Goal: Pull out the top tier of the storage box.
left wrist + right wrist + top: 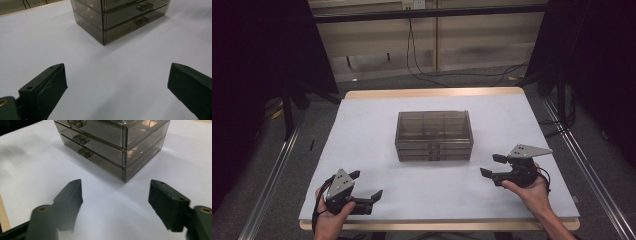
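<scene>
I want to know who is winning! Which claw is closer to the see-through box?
The right gripper. It sits beside the drawer box's front corner; the left gripper hangs back near the table edge.

Quick count of what's on the table

One smoky plastic drawer box (434, 135) with three drawers stacked in it (each has its own little handle, so three handles), one white table (362, 130), and two grippers, left gripper (366, 186) and right gripper (492, 165), each with two black jaws and held in one hand.
</scene>
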`<state>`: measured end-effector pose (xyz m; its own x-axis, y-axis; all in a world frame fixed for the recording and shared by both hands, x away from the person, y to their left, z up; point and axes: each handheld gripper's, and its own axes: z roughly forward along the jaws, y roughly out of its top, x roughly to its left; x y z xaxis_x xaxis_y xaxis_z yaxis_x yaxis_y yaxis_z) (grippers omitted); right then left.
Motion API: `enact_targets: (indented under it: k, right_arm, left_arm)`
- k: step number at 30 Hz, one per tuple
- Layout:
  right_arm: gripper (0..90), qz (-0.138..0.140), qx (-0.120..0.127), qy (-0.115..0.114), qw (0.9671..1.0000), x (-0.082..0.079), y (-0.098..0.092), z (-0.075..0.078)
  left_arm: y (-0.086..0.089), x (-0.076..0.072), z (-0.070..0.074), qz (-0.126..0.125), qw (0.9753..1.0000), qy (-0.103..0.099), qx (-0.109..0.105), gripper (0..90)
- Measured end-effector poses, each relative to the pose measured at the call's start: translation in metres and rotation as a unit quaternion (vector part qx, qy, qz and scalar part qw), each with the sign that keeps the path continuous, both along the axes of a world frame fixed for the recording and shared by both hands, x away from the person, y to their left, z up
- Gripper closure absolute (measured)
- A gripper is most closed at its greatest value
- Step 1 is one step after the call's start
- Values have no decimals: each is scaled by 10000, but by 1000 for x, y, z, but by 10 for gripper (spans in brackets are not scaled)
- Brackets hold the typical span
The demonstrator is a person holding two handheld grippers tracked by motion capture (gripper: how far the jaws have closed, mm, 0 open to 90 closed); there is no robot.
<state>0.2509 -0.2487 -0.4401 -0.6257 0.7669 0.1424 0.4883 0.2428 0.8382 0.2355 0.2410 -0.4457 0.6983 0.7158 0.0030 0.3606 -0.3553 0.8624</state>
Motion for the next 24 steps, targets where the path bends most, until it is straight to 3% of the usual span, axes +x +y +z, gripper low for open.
enact_targets:
  k: [9, 17, 24]
  right_arm:
    - [213, 114, -14, -11, 9999, -1, 6, 1]
    - [265, 309, -302, -115, 9990, -3, 18, -2]
    - [320, 540, -345, -141, 9978, -4, 32, 1]
  left_arm:
    - [2, 0, 1, 18, 10000, -4, -22, 20]
    - [2, -1, 2, 19, 9999, -96, 61, 20]
    - [3, -1, 2, 7, 9999, -122, 70, 20]
